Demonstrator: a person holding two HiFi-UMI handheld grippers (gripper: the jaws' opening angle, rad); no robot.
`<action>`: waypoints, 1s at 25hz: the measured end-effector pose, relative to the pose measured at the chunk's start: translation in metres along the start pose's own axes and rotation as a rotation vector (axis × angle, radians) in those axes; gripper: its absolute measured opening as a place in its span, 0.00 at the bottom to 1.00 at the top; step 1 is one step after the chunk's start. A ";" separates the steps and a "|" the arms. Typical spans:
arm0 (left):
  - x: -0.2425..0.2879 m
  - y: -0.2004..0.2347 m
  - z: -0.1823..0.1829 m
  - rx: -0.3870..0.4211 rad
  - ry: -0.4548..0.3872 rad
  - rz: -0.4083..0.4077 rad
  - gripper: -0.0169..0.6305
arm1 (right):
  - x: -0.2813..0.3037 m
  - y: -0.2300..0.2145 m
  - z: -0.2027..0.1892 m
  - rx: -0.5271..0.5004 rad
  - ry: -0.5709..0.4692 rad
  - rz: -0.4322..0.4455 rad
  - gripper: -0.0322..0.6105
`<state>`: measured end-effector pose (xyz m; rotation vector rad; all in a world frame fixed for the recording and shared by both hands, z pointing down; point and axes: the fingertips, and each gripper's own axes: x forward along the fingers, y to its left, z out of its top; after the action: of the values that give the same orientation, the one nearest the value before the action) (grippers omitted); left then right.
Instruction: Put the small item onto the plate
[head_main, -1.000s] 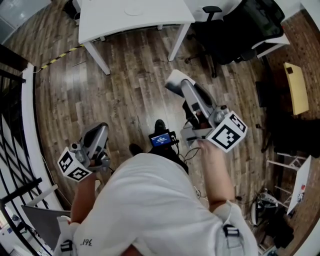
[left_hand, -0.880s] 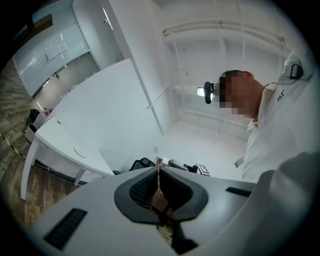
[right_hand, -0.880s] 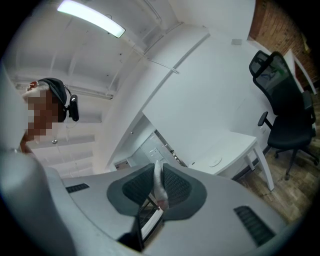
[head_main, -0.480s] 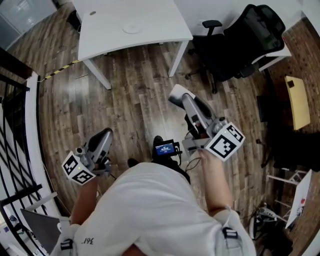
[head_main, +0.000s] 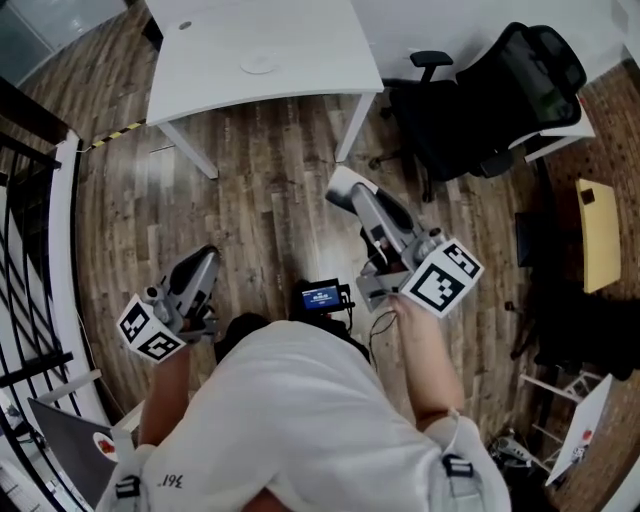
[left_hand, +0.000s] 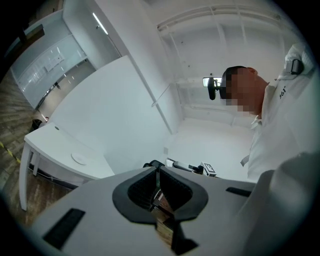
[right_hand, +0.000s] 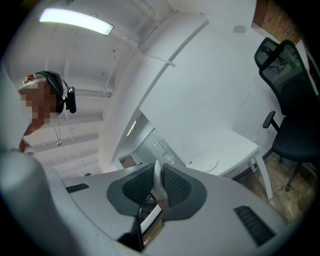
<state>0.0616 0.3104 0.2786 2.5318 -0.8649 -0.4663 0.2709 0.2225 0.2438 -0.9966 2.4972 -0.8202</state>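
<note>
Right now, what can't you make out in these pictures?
The thin white item in the right gripper: right gripper view, black pads hide most; kind unclear.
The small round white plate on the white table: head view, too small to show contents.
The wooden floor underfoot: head view, hidden by the white shirt.

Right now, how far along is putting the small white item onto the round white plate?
Pickup looks done: the right gripper is shut on the small white item. It is held over the wooden floor, short of the white table. Remaining: reach the round white plate and set it down. The left gripper is shut, empty.
</note>
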 end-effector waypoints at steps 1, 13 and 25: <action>0.005 0.001 -0.001 -0.001 -0.005 0.013 0.04 | 0.000 -0.006 0.002 0.008 0.004 0.001 0.14; 0.036 0.062 0.005 -0.040 0.016 0.043 0.04 | 0.060 -0.057 0.001 0.065 0.029 -0.033 0.14; 0.079 0.209 0.076 -0.072 0.065 -0.036 0.04 | 0.202 -0.104 0.014 0.070 0.016 -0.129 0.14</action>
<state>-0.0161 0.0884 0.3025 2.4857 -0.7657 -0.4162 0.1899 0.0132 0.2798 -1.1402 2.4204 -0.9503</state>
